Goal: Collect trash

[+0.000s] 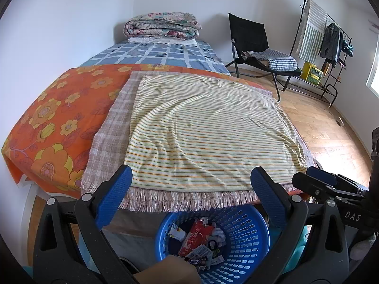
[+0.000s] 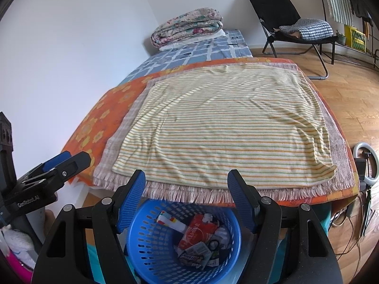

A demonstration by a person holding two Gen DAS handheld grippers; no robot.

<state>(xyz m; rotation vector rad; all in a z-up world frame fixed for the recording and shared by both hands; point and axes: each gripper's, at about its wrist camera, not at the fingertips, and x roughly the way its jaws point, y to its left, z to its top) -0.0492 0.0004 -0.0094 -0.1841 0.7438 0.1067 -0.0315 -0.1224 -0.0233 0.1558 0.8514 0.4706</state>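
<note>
Both sets of jaws wide and empty: left gripper [image 1: 190, 182] and right gripper [image 2: 186, 184] side by side above the blue basket [image 2: 151, 215], directly below at the bed's foot. Wrappers and crumpled trash [image 2: 201, 241] piled inside. No litter visible on the striped cloth [image 1: 201, 127]. Collection probably finished.

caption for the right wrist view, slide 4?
Open right gripper above a blue basket of wrappers, facing a striped cloth on the table.
</note>
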